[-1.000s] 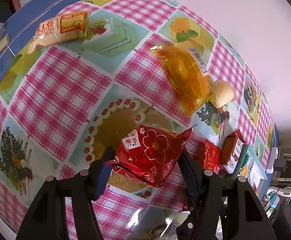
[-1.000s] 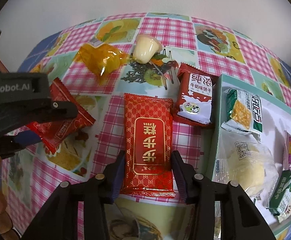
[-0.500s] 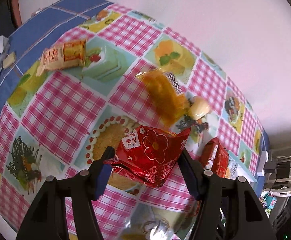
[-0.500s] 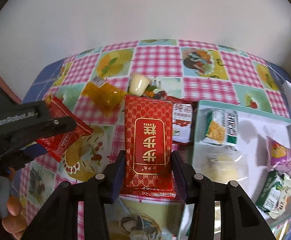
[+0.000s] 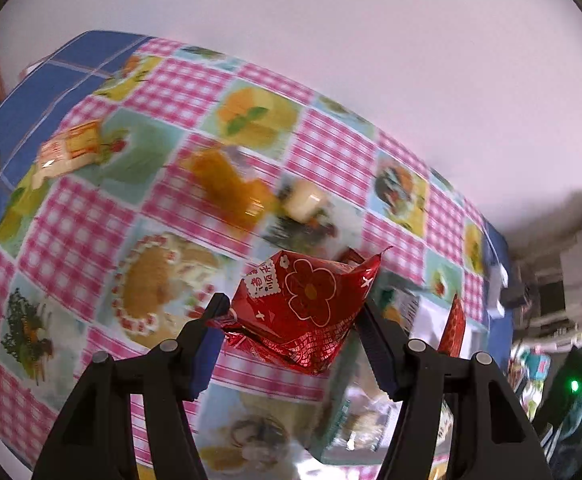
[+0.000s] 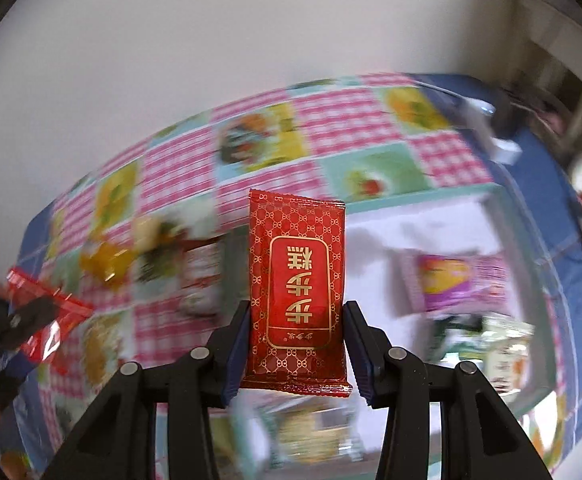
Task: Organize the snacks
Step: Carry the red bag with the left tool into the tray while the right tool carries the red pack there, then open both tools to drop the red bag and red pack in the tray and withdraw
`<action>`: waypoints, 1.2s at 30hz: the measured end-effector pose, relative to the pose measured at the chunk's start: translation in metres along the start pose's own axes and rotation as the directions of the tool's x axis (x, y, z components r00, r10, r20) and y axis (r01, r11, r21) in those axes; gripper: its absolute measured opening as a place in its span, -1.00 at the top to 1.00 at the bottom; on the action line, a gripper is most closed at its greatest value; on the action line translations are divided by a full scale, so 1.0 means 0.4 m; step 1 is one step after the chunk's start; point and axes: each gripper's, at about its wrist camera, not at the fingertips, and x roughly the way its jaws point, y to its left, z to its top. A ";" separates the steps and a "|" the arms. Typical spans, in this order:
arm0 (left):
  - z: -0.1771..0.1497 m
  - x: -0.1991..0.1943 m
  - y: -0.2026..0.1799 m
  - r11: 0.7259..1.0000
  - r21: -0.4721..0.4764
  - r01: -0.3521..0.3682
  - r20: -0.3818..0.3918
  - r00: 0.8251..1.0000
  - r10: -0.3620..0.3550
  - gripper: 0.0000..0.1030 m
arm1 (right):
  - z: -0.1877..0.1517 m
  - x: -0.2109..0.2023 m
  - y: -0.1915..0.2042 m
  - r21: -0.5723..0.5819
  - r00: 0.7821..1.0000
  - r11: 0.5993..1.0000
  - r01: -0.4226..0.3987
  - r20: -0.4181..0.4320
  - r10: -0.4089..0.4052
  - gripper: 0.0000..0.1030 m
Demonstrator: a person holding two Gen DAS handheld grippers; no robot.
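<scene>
Left hand-held gripper point(image 5: 295, 316) is clenching a crinkled red foil packet point(image 5: 303, 304) with a flower print, lower centre, above the glossy checked counter point(image 5: 71, 236). Right hand-held gripper point(image 6: 297, 350) is gripping a flat rectangular red wrapper point(image 6: 297, 292) with gold lettering, centre frame, beside a pale-rimmed tray point(image 6: 423, 196).
</scene>
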 end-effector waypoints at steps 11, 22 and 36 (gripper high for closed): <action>-0.135 0.086 -0.253 0.966 0.250 0.066 -0.101 0.994 -0.042 -0.27 | 0.024 -0.004 -0.204 0.194 0.998 0.979 0.067 0.005 -0.069 0.07; -0.187 0.166 -0.368 0.931 0.356 0.085 -0.132 0.991 -0.040 -0.26 | 0.025 0.003 -0.272 0.259 0.999 0.965 0.047 -0.011 -0.046 0.07; -0.170 0.156 -0.343 0.943 0.317 0.104 -0.139 0.988 -0.062 -0.52 | 0.023 0.013 -0.267 0.268 0.999 0.963 0.024 -0.032 -0.017 0.03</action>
